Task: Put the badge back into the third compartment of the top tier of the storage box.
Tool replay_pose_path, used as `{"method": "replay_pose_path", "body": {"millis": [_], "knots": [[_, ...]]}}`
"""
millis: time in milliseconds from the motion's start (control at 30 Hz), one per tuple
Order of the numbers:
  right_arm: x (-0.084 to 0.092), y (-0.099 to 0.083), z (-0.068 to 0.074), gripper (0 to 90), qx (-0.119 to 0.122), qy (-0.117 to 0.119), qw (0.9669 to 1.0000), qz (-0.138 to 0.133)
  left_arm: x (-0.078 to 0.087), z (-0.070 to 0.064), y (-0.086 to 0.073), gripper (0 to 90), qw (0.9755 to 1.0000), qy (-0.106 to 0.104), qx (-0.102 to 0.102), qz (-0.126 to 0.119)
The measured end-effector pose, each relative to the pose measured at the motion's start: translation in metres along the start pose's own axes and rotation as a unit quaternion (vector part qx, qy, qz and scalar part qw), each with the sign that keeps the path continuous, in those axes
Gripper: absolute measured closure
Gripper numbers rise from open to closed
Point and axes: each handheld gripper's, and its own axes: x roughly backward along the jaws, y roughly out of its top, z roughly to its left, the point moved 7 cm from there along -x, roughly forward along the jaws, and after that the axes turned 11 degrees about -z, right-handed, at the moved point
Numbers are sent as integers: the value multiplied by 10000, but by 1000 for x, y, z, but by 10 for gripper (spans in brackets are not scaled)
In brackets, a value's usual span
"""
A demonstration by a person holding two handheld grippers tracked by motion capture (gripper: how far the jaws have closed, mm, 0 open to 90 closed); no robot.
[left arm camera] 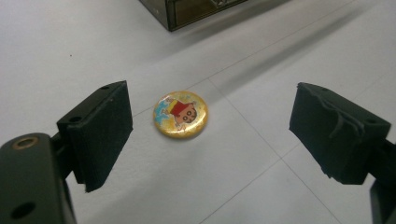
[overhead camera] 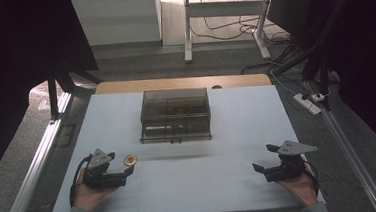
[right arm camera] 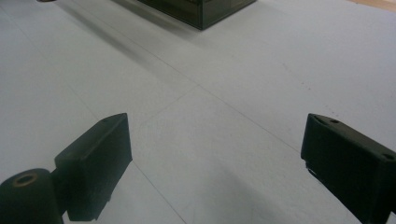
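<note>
A small round yellow badge with a cartoon figure lies flat on the white table near the front left. In the left gripper view the badge rests just ahead of the wide-apart jaws. My left gripper is open, just short of the badge and holding nothing. A smoky transparent box with small drawers stands at the table's middle back. My right gripper is open at the front right over bare table, its jaws spread wide and empty.
The box's corner is visible beyond the badge, and another corner lies ahead of the right gripper. A wooden table edge runs behind the white surface. Cables and a power strip lie on the floor to the right.
</note>
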Motion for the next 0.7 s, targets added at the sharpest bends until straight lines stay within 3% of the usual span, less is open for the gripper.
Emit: {"method": "replay_pose_path", "body": {"millis": [333, 700], "knots": [[-3, -4, 3, 100, 114, 88, 9998, 135, 0, -1, -1, 140, 10000, 3, -72, 15], [-3, -4, 2, 100, 15, 77, 9999, 106, -1, -1, -1, 139, 9999, 5, -145, 26]]}}
